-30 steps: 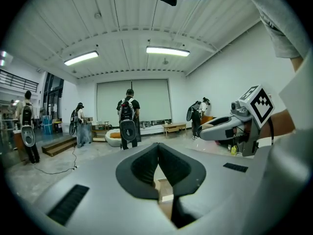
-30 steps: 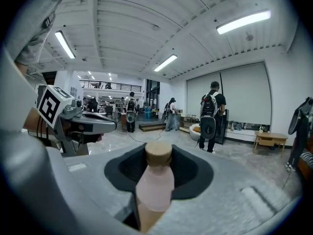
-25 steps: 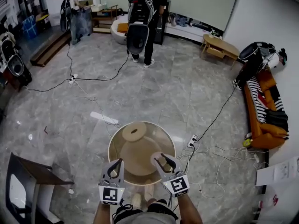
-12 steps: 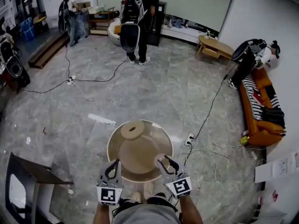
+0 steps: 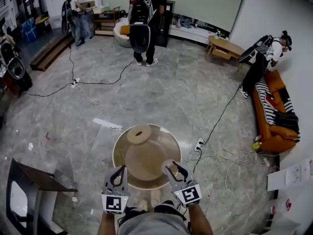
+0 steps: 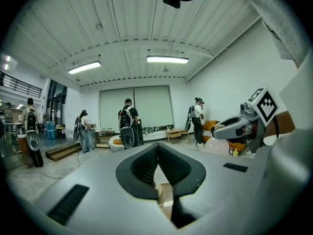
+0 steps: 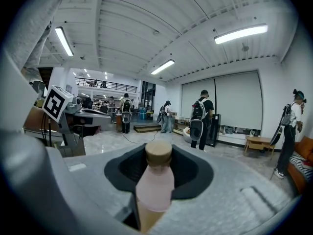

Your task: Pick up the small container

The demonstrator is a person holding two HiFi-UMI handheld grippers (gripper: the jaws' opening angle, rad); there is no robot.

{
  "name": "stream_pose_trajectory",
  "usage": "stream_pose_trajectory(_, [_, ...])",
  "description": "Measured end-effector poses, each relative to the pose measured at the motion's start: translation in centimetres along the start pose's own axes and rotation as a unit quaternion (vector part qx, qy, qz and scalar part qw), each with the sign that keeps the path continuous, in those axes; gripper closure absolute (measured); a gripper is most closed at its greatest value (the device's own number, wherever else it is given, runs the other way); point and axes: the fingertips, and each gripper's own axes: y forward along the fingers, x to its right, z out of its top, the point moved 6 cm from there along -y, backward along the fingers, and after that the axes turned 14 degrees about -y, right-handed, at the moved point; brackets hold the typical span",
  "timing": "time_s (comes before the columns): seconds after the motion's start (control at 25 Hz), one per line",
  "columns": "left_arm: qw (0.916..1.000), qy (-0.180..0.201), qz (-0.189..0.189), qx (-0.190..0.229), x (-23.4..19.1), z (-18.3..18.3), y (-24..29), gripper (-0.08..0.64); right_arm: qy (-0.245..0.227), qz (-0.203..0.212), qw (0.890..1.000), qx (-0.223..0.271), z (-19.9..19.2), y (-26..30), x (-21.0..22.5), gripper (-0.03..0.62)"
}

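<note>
The small container (image 7: 155,182) is a pale pink bottle with a tan cork-like cap, standing upright between the jaws of my right gripper (image 7: 156,173), which is shut on it. In the head view the right gripper (image 5: 171,169) hovers over the near right part of a round wooden table (image 5: 146,155), and the bottle's cap (image 5: 167,165) shows at its tip. My left gripper (image 5: 119,173) is at the table's near left edge. In the left gripper view its jaws (image 6: 158,168) meet with nothing between them.
A tan round disc with a slot (image 5: 138,134) lies on the table's far left. Cables and a power strip (image 5: 200,146) trail over the marble floor at right. A dark chair (image 5: 29,190) stands near left. An orange sofa (image 5: 274,121) and standing people (image 5: 144,23) are farther off.
Both grippers stay almost where they were, the bottle still held. The head view has shifted slightly, and the person by the sofa has straightened up.
</note>
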Motion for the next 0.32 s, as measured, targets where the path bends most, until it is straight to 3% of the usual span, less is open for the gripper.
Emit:
stream_pose_trajectory(0.08, [0.9999, 0.011, -0.001, 0.0, -0.08, -0.31, -0.16, 0.543, -0.001, 0.002, 1.0, 0.004, -0.17, 0.0, -0.16, 0.456])
stream_pose_trajectory(0.32, [0.9995, -0.029, 0.009, -0.004, 0.46, -0.03, -0.17, 0.543, -0.002, 0.008, 1.0, 0.006, -0.34, 0.02, -0.21, 0.456])
